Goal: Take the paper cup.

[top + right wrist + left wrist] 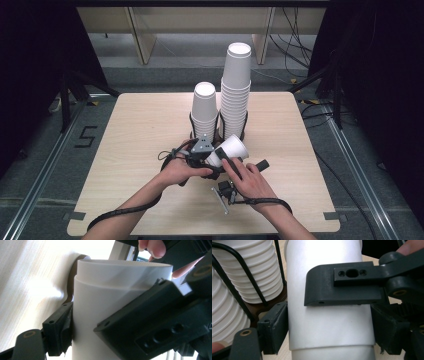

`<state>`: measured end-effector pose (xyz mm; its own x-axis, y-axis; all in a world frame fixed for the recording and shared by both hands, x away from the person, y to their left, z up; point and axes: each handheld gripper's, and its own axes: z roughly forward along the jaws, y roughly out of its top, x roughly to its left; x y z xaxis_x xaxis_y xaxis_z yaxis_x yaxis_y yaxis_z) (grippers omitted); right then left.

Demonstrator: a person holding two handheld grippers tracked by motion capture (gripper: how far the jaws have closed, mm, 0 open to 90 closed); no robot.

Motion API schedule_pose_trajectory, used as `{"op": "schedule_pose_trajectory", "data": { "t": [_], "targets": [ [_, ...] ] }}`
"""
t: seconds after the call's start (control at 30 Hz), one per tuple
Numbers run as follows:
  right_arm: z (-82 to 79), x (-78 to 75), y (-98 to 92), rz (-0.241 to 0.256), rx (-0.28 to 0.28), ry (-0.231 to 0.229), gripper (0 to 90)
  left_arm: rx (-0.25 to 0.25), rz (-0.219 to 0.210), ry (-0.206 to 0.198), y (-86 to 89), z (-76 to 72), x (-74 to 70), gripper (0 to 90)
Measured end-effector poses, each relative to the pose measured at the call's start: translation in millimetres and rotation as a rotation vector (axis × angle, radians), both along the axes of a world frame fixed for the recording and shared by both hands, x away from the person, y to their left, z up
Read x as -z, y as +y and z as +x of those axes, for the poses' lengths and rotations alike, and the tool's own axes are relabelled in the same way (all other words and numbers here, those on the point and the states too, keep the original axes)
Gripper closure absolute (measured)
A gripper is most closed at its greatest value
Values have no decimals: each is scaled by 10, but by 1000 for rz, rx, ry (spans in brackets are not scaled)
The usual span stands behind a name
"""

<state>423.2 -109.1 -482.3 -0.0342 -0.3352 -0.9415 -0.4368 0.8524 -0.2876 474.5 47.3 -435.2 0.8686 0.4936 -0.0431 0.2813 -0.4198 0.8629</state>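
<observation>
White paper cups (231,149), nested, clamped by left gripper (212,162) and right gripper (231,161); separation underway; next: pull apart steadily.

High view above the person's side, facing forward and down on the pale wooden table (125,150), both gripper views pressed close against the same white paper cup (329,322), each seeing the other's jaw.

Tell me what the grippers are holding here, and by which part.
Both the left gripper and right gripper clamp the same white paper cup by its side wall, apparently two nested cups.
</observation>
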Motion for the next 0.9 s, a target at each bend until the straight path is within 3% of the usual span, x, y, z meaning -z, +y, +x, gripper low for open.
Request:
{"op": "schedule_pose_trajectory", "data": {
  "t": [0.13, 0.2, 0.3, 0.9],
  "targets": [
    [11, -12, 1, -13, -8, -14, 192, 0, -3, 4, 7, -1, -10, 221],
    [9, 5, -2, 12, 2, -3, 189, -3, -5, -2, 4, -3, -10, 222],
    [17, -33, 4, -51, -5, -18, 184, -4, -1, -9, 6, -8, -14, 223],
    [29, -46, -1, -41, 1, -23, 79, -5, -15, -26, -7, -20, -10, 227]
  ]
}}
